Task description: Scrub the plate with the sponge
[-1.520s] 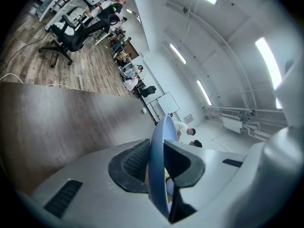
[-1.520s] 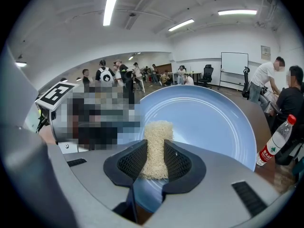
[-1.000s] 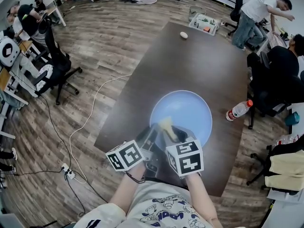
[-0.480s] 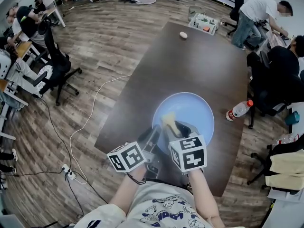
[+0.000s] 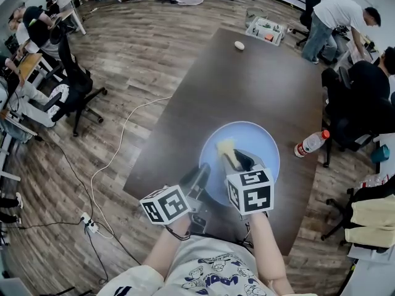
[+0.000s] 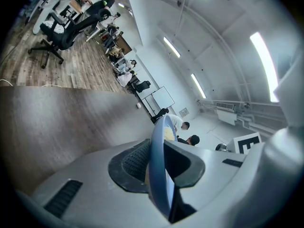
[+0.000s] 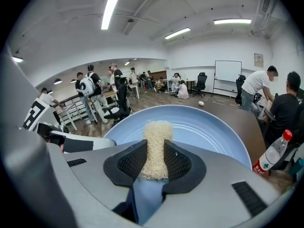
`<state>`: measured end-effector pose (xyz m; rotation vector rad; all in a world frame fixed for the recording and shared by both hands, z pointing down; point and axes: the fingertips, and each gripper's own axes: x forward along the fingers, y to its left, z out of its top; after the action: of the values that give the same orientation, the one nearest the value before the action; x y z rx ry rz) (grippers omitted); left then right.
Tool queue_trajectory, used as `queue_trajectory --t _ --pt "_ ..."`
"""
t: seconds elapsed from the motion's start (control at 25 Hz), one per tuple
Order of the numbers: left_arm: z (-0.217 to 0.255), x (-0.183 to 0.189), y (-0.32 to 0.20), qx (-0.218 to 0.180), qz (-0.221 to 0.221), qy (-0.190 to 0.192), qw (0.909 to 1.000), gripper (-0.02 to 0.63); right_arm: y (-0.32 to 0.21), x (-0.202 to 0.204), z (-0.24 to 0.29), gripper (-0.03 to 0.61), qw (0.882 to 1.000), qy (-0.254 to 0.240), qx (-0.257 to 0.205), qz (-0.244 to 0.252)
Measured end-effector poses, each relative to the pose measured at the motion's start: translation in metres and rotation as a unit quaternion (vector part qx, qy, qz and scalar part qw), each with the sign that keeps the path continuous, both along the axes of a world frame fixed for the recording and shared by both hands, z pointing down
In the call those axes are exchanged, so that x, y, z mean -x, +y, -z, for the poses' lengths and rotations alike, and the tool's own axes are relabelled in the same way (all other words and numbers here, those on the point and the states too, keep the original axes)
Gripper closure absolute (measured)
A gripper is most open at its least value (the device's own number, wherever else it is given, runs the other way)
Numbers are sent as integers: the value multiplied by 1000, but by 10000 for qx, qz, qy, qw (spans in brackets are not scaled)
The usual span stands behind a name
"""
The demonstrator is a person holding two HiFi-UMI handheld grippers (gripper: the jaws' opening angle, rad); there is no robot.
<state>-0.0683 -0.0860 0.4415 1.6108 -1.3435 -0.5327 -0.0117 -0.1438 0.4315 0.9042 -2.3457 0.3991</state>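
A round light-blue plate lies on the dark table near its front edge. My left gripper is shut on the plate's left rim, which stands edge-on as a plate rim between its jaws in the left gripper view. My right gripper is over the plate and shut on a yellow fibrous sponge. In the right gripper view the sponge sticks out past the pads and rests on the plate. The left gripper's body shows at that view's left.
A plastic bottle with a red cap lies on the dark table right of the plate. A small white object sits at the table's far end. Office chairs, a floor cable and several people surround the table.
My right gripper has slid the sponge a little farther and to the right across the plate. The left gripper keeps its hold on the rim.
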Motion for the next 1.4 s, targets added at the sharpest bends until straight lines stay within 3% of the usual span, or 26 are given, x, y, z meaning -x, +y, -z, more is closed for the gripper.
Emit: queue_trajectory --t 1.4 --pt "1 4 6 26 16 96 9999 540 -38 -55 -8 463 9946 37 -13 -1035"
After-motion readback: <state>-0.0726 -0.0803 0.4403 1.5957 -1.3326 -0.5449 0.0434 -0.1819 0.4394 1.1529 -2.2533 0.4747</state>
